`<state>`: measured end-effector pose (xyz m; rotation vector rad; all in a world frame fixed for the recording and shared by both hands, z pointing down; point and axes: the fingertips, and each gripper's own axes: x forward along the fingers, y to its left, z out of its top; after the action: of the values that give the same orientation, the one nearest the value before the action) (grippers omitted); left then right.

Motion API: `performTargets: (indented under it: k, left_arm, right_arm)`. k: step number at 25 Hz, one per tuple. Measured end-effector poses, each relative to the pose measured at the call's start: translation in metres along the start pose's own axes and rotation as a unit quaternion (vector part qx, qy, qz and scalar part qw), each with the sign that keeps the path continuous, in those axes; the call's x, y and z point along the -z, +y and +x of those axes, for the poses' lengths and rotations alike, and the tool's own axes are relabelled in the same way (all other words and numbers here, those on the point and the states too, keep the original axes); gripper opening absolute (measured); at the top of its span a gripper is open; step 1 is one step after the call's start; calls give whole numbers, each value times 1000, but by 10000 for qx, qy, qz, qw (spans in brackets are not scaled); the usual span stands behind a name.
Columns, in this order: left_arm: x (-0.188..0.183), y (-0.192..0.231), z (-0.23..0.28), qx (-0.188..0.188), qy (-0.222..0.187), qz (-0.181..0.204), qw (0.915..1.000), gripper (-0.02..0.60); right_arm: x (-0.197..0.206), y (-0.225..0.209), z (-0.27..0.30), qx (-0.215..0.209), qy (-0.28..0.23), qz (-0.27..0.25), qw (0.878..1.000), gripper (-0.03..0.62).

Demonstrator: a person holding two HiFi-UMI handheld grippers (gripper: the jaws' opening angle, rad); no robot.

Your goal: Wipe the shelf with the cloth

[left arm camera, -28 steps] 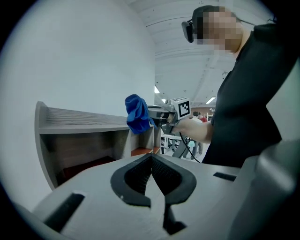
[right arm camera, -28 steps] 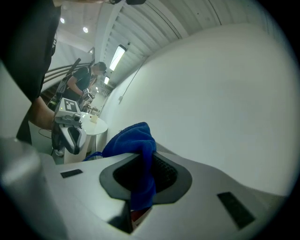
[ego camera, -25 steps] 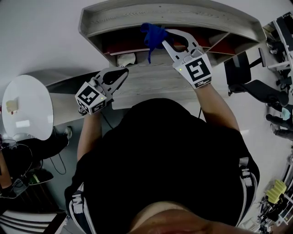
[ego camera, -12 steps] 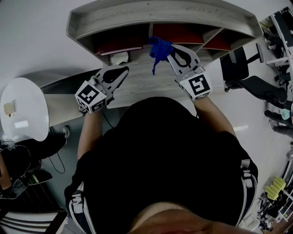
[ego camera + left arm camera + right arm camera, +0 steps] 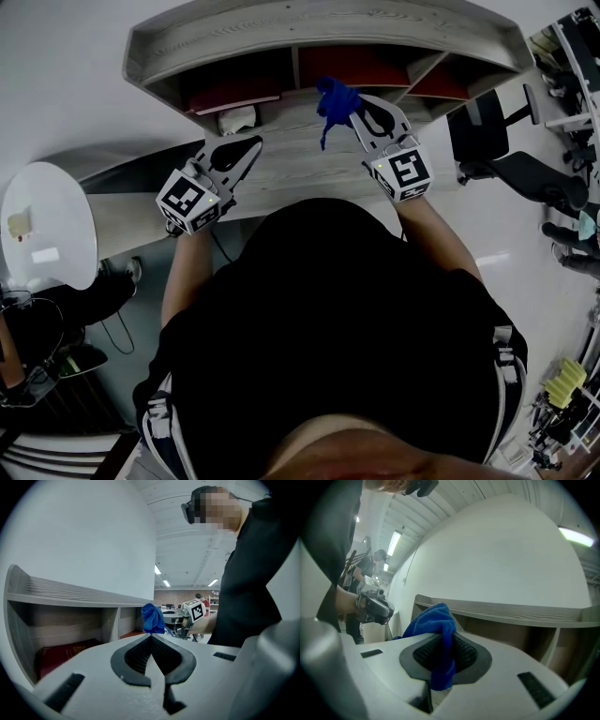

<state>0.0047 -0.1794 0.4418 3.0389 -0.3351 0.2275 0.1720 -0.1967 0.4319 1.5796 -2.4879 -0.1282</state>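
Note:
A pale wooden shelf unit [image 5: 319, 26] with open compartments stands against the white wall. My right gripper [image 5: 354, 105] is shut on a blue cloth [image 5: 335, 101], which bunches above the jaws and hangs down before the middle compartment. In the right gripper view the cloth [image 5: 436, 634] is pinched between the black pads. My left gripper [image 5: 251, 145] is shut and holds nothing, above the lower shelf board [image 5: 291, 169]. In the left gripper view the closed jaw tips [image 5: 151, 637] point at the cloth [image 5: 151, 618] and the shelf [image 5: 70, 597].
Dark red books [image 5: 234, 94] lie in the left compartment, with a small pale object [image 5: 236, 119] just below them. More red shows in the middle [image 5: 352, 66] and right compartments. A round white table [image 5: 47, 225] stands at the left. A black chair [image 5: 506, 150] is at the right.
My right gripper drew back from the shelf opening with the cloth, coming slightly down and toward me. The left gripper has hardly moved.

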Motion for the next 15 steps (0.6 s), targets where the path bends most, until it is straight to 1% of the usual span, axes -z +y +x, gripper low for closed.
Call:
performTargets:
  k: [8,15]
  left_arm:
    - [-3,0,9,-86,-34,-85,9999,17]
    - [-5,1,17,-154,-61,-94,9998,17]
  right_arm:
    - [7,-10,-9,47,-13,200,9998,52]
    - [13,-22,-11,84,79,389,9992,52]
